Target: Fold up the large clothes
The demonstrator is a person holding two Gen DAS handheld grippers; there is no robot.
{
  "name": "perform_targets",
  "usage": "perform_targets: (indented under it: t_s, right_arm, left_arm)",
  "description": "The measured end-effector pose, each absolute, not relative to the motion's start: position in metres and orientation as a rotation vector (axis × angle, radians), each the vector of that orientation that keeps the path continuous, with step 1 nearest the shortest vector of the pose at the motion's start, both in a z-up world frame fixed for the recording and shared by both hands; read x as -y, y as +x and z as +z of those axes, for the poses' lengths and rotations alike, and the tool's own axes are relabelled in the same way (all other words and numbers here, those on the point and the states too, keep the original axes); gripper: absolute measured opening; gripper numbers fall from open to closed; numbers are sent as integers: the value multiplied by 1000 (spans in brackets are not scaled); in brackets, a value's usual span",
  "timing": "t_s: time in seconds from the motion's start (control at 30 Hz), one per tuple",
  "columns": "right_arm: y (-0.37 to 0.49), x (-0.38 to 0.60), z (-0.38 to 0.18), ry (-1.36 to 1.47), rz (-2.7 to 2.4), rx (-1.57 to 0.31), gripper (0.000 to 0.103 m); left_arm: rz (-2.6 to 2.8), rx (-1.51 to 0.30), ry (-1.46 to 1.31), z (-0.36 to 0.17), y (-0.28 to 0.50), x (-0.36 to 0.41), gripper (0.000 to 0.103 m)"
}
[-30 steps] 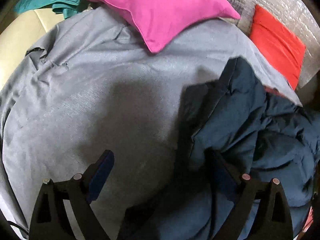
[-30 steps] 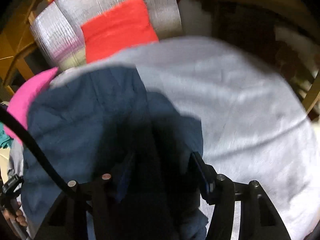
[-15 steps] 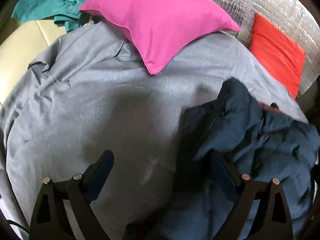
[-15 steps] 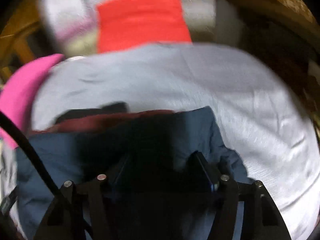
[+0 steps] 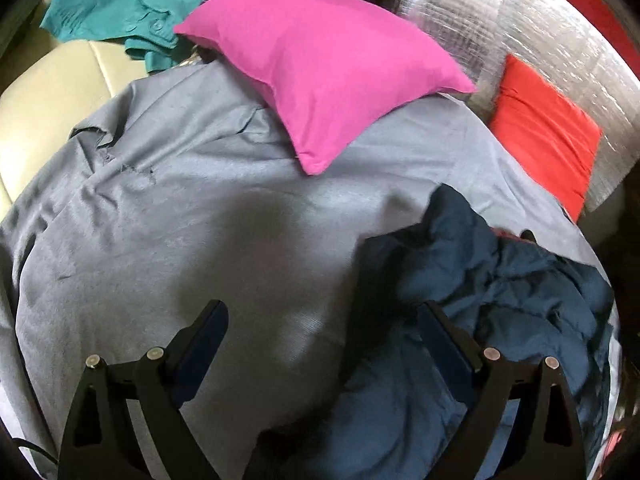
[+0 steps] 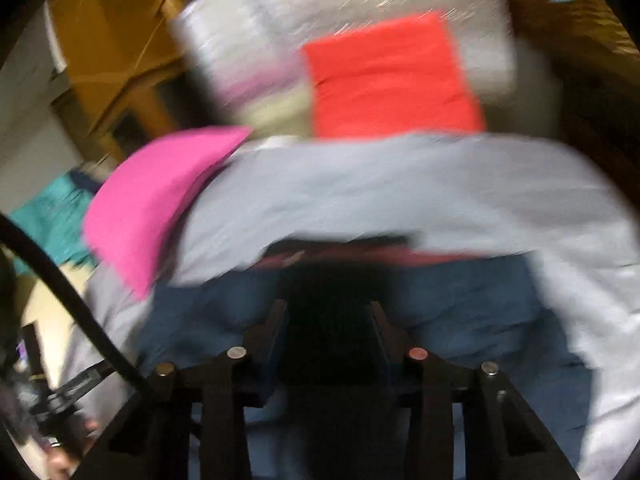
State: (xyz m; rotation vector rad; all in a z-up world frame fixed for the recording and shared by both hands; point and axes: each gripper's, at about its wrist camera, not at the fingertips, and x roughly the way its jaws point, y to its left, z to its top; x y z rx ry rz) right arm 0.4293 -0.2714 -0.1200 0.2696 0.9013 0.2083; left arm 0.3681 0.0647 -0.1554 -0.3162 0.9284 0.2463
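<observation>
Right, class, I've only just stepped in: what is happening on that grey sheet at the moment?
A person is folding a dark blue garment lying crumpled on the grey sheet. The right claw is closing with dark fabric between its fingers; its view is blurred. The left claw is wide open and holds nothing, above the sheet beside the garment. A pink pillow lies at the far edge.

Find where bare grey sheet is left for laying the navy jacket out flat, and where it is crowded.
Free: the wide grey sheet between the cream cushion, the pink pillow and the crumpled navy jacket, under the open left gripper. Crowded: the far edge, with the pink pillow, teal shirt and red pillow.
</observation>
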Motion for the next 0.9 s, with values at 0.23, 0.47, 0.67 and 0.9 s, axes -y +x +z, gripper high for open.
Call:
perform_targets:
  t_s: [0.23,0.47,0.67,0.9]
  right_arm:
    - [494,262,-194,358,54,-1097,41]
    - [440,309,-158,551,121,-951,43]
    - [343,372,-132,501,27,-890,50]
    - [290,398,-181,524,20,-944,50]
  left_arm:
    - [172,-968,-231,-157,371,-43,96]
    - [175,-983,-232,-157,366,-53,96]
    - [134,-982,-206,-155,353,-46,96]
    - [131,-1063,-59,-188,360,-13,97]
